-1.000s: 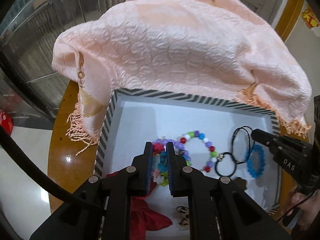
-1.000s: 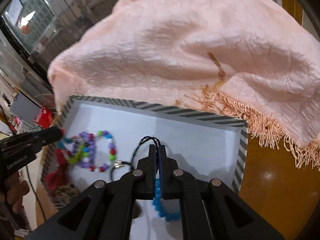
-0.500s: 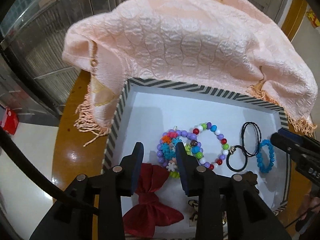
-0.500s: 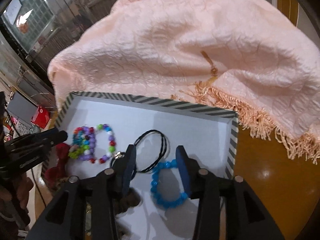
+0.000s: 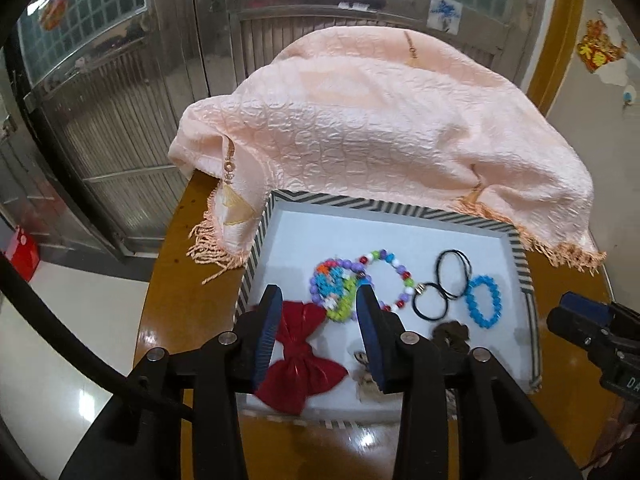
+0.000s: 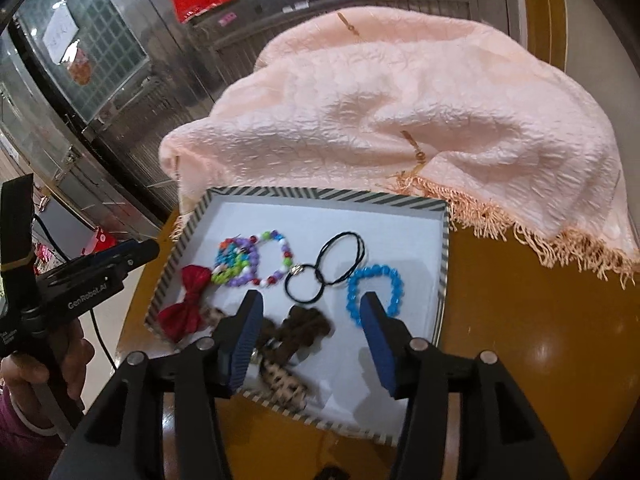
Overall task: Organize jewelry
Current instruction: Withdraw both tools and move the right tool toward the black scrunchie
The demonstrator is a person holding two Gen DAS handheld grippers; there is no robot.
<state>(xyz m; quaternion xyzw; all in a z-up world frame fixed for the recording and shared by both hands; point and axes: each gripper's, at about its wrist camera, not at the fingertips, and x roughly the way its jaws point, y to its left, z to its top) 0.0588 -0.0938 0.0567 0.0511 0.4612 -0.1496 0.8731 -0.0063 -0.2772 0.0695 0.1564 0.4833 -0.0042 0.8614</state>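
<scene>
Shawl, peach and fringed, draped over the table and the far rim of the striped tray. Holds all the jewelry on its white floor.

Left gripper and right gripper: both released and empty, jaws just opening wider, nothing pinched, poised over the tray's near side.

Red bow: soft cloth, light, best pinched at the knot. Brown scrunchie: squashy, forgiving anywhere.

Beaded bracelets (at least 2, overlapping): hard, round, probably slippery; better gripped across the band than on 1 bead. Blue bracelet: likewise.

Black hair ties: thin, limp, lying flat, likely the hardest to lift.
</scene>
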